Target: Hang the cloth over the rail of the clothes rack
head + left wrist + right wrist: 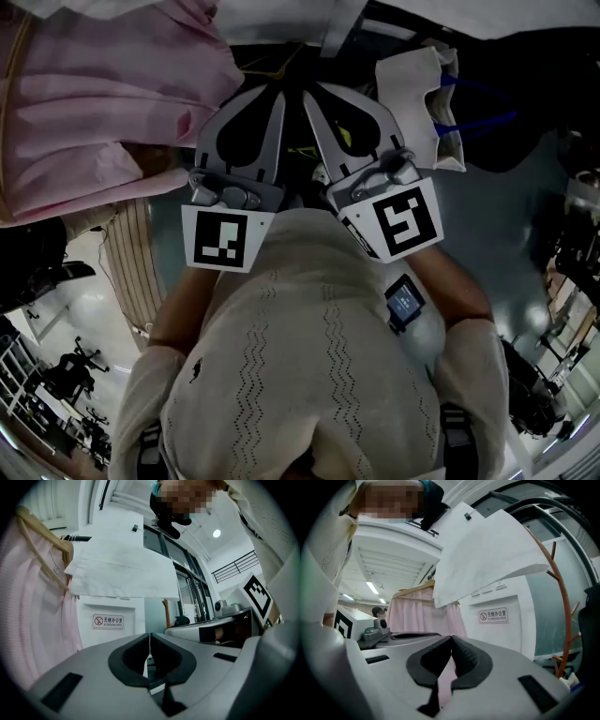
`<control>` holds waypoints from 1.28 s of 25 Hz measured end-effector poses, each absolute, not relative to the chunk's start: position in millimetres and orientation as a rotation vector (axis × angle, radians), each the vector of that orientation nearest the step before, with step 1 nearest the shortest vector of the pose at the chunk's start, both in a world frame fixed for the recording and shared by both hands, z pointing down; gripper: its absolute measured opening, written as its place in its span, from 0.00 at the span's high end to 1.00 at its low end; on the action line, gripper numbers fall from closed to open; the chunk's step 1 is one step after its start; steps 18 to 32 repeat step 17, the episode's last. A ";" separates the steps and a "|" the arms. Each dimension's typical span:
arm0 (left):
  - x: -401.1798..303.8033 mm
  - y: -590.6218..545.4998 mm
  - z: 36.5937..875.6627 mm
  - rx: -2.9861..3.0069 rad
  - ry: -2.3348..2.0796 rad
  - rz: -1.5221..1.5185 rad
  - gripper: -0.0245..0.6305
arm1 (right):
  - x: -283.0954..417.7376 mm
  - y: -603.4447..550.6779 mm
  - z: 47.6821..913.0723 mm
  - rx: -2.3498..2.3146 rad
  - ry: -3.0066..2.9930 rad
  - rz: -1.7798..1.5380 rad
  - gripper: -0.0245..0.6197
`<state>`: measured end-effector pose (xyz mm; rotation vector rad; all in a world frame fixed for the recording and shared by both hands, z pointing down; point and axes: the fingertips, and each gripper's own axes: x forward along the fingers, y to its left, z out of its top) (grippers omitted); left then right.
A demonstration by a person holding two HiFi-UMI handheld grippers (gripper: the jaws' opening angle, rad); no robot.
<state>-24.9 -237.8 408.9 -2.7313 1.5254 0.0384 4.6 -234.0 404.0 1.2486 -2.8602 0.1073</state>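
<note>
**Cloth on rail, both tongs clenched & empty: slip risk**

The white cloth [122, 566] is seen draped over the rail [77, 538], up above both tongs, and is gripped by neither. The left gripper [149, 637] is clenched w/ nothing between the jaws. Same for the right gripper [451, 640]; the pink strip seen low in its gap is judged to be clothing behind, not a held thing.

Risks: the drape looks flat & stiff, w/ a corner jutting out in the right gripper view, so it is judged not well settled. It could be slid off if nudged from below by either tong, or if more weight lies on one side. How much hangs on the far side can't be told. For any fix the jaws would have to be opened first.

Around: pink clothes [33, 602] on a wooden hanger [63, 550] hang just beside the cloth & could be snagged or pushed along. A brown coat stand [562, 602] w/ branches stands off to one side, apart from the cloth. A no-smoking sign [493, 616] is fixed on the wall [511, 634] behind. Nothing is seen between tongs & cloth.
</note>
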 end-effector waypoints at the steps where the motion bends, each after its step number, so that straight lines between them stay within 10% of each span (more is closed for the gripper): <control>1: -24.6 -236.5 410.3 -2.732 1.522 0.034 0.93 | 0.2 -230.5 404.4 1.222 -2.877 0.109 0.93; 32: -9.6 -220.8 415.2 -2.736 1.538 0.056 0.93 | 13.8 -214.3 418.1 1.253 -2.853 0.174 0.93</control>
